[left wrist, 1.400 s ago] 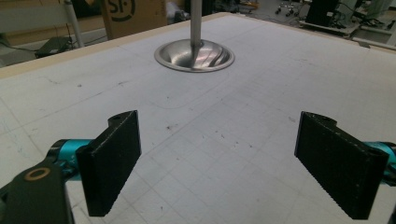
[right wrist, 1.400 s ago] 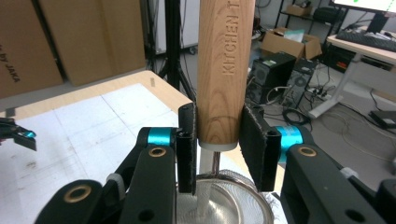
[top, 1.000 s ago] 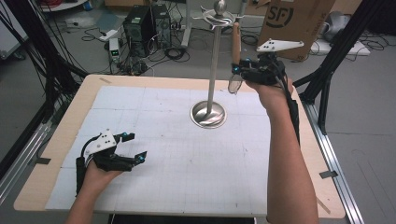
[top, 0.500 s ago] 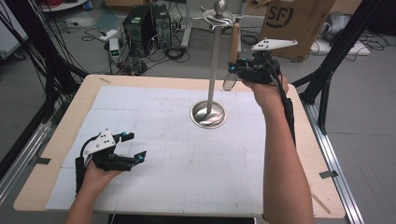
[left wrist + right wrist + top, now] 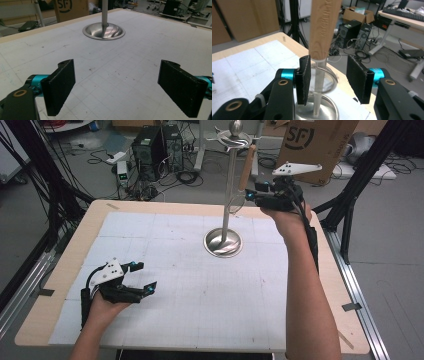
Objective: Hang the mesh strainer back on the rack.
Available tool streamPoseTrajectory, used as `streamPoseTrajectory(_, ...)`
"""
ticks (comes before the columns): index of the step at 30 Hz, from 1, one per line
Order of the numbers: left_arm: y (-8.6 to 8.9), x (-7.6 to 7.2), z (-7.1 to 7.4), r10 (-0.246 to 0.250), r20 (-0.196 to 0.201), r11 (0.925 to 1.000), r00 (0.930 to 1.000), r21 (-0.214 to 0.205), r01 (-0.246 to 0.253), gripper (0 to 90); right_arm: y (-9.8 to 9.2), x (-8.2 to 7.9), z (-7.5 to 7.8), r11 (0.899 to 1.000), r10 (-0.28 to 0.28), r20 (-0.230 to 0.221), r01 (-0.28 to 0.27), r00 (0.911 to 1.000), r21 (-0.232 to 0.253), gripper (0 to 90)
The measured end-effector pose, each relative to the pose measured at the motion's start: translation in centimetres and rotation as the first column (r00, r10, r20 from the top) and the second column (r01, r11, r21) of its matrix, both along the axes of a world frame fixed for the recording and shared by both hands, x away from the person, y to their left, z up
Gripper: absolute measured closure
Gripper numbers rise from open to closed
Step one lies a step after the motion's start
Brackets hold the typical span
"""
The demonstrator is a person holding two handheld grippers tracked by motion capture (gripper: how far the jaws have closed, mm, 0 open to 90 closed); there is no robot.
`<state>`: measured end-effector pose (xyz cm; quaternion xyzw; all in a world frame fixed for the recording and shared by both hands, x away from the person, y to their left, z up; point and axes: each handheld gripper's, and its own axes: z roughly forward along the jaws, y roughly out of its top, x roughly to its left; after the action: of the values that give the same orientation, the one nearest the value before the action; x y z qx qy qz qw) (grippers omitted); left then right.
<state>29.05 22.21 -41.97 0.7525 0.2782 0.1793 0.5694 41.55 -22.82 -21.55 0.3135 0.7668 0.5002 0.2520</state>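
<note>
One utensil, a wooden-handled tool (image 5: 247,167), hangs from the hook ring atop the metal stand (image 5: 229,195) near the bench's far edge, so the hanging looks done. Your right gripper (image 5: 250,196) has just been opening; its jaws flank the handle without pressing. Backing away remains. Your left gripper (image 5: 145,277) rests wide and empty by the near-left corner. Only the stand's pole crowds your retreat.
</note>
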Motion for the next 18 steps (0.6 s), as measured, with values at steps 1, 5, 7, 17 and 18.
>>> streamPoseTrajectory(1, 0.0, 0.0, 0.0, 0.0, -0.001, 1.0, 1.0, -0.001, 0.0, 15.1, 0.0, -0.2, 0.0, 1.0, 0.003, 0.005, -0.003, 1.0, 0.002, 52.9)
streamPoseTrajectory(5, -0.1, -0.1, 0.0, 0.001, -0.001, 1.0, 1.0, -0.002, -0.001, 15.0, -0.2, -0.8, -0.2, 1.0, 0.02, 0.008, -0.02, 0.9998, 0.006, 50.6)
streamPoseTrajectory(7, -0.1, 0.0, 0.0, -0.001, 0.001, 1.0, 1.0, 0.003, 0.001, 15.0, -0.3, -1.2, -0.3, 1.0, 0.027, 0.013, -0.027, 0.9996, 0.011, 50.2)
streamPoseTrajectory(17, -0.1, 0.0, -0.1, 0.004, -0.002, 1.0, 1.0, 0.009, -0.004, 15.1, -1.1, -3.2, -0.7, 0.997, 0.073, 0.045, -0.075, 0.9963, 0.03, 43.6)
streamPoseTrajectory(18, -0.2, 0.0, -0.1, 0.004, -0.002, 1.0, 1.0, 0.006, -0.004, 15.0, -1.1, -3.3, -0.8, 0.997, 0.075, 0.053, -0.077, 0.9958, 0.031, 43.1)
